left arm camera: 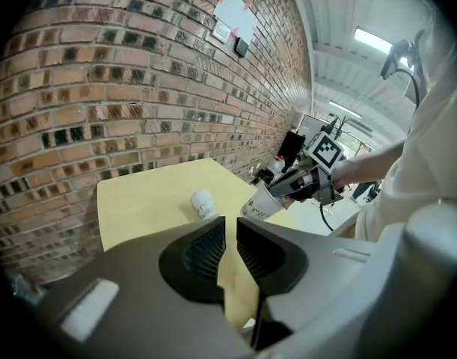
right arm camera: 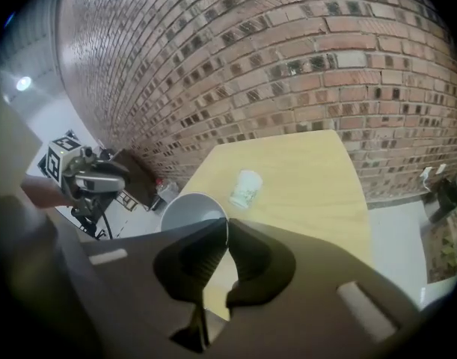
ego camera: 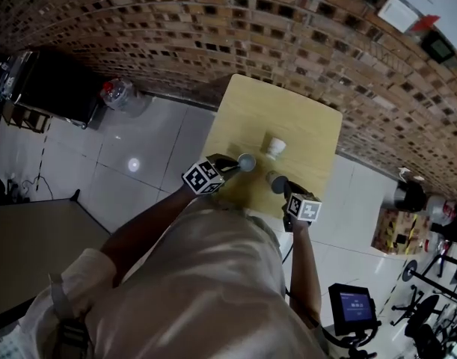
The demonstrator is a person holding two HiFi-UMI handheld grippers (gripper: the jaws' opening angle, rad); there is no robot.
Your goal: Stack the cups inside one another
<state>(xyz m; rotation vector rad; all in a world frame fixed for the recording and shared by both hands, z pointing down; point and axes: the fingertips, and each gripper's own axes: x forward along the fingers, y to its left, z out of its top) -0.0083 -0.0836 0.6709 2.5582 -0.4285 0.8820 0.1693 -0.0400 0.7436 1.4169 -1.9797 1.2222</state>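
Observation:
A small yellow table stands against a brick wall. A white paper cup rests on it, its closed bottom seemingly up. My right gripper is shut on the rim of a second cup, held over the table's near side. A third cup shows mouth-up right at the tips of my left gripper. In the left gripper view those jaws stand almost together, with only a thin slit and no cup between them.
The brick wall runs behind the table. White tiled floor lies to the left, with a clear bottle and a dark cabinet by the wall. A stand with a screen is at lower right.

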